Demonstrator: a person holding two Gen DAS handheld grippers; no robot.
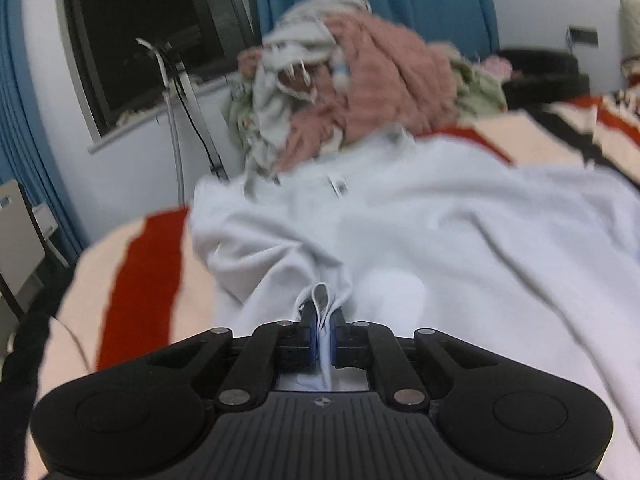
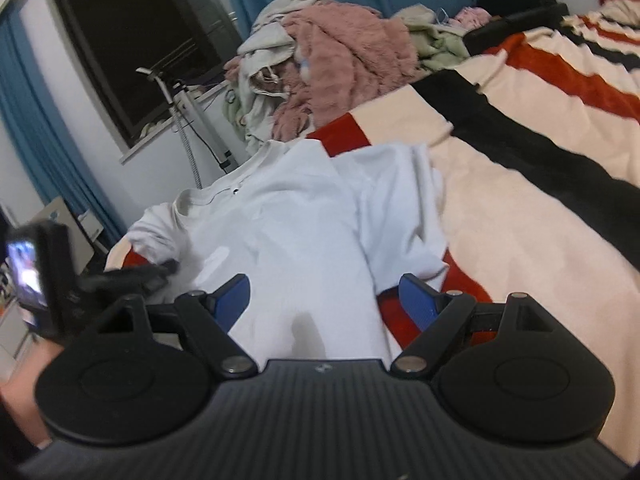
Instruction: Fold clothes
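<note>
White shirt hem pinched in left tool; right tool hovers agape.

Nothing readable tbh. Tag on the white shirt has print, but it's too blurry/small to make out.

White shirt on striped blanket, right tongs agape

shirt on bed, near its left edge | clothes pile behind shirt, at bed's far left corner | stand beyond bed's left edge, below window
</note>
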